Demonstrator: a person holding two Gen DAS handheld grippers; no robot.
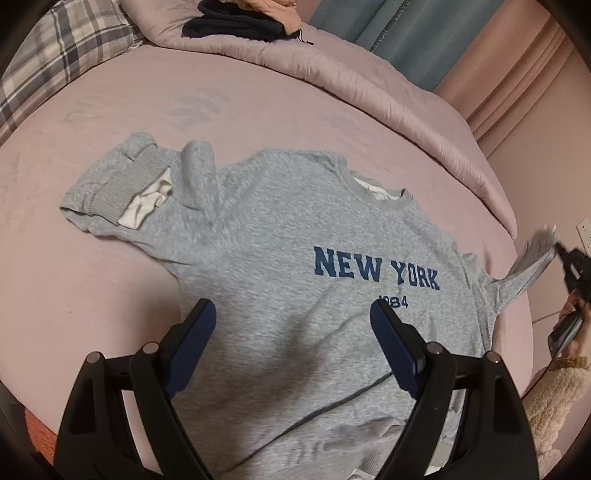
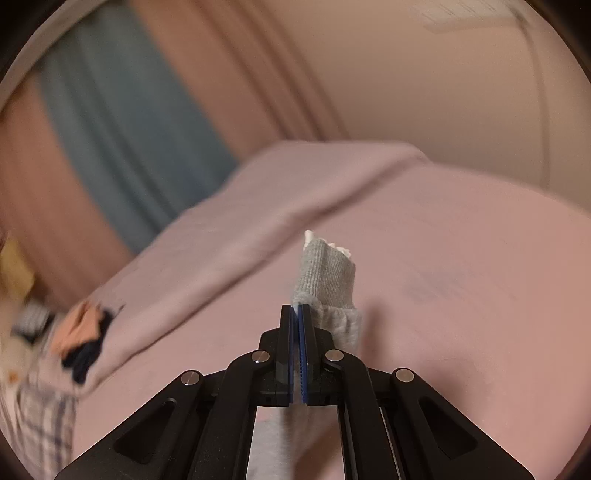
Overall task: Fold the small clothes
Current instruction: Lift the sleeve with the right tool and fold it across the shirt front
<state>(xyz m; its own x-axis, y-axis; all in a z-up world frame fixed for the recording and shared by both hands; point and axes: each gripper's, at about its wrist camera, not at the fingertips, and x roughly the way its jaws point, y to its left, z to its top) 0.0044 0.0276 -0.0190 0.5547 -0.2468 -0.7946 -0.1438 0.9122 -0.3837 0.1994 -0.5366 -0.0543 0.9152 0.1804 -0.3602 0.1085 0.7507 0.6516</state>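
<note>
Grey marl crew-neck sweatshirt [image 1: 280,236] lies front-up and mostly flat on the pink bed sheet [image 1: 110,110]. Chest print in navy block capitals reads "NEW YORK" [image 1: 376,271]; the line below shows "984" clearly, its leading digit partly hidden behind the left finger tip. White inner layer shows at the neckline [image 1: 380,192].

One sleeve [image 1: 122,192] is folded back onto itself near the shoulder, ribbed grey cuff on top, white lining poking out of the cuff.

Left hand-held gripper [image 1: 293,314]: black frame, blue ribbed pads, fingers wide apart, holding nothing. It hovers over the lower front of the sweatshirt; contact with the fabric can't be judged.

Right hand-held gripper [image 2: 297,310]: fingers pressed together, clamped on the other sleeve [image 2: 328,284] just below its ribbed grey cuff. The cuff stands up past the finger tips with a white lining edge at the top; the rest of the sleeve hangs down under the gripper. From the left wrist view that sleeve [image 1: 517,273] is stretched out sideways off the body, lifted above the sheet, and the gripper [image 1: 557,249] is at the frame edge, motion-blurred.

Background: rumpled pink quilt [image 1: 351,81] along the far side of the bed, dark navy and peach clothes [image 1: 240,22] piled on it, plaid pillow [image 1: 66,48] at far left. Teal curtain [image 1: 424,37] carries lettering, too blurred to read. Right wrist view is generally blurred.
</note>
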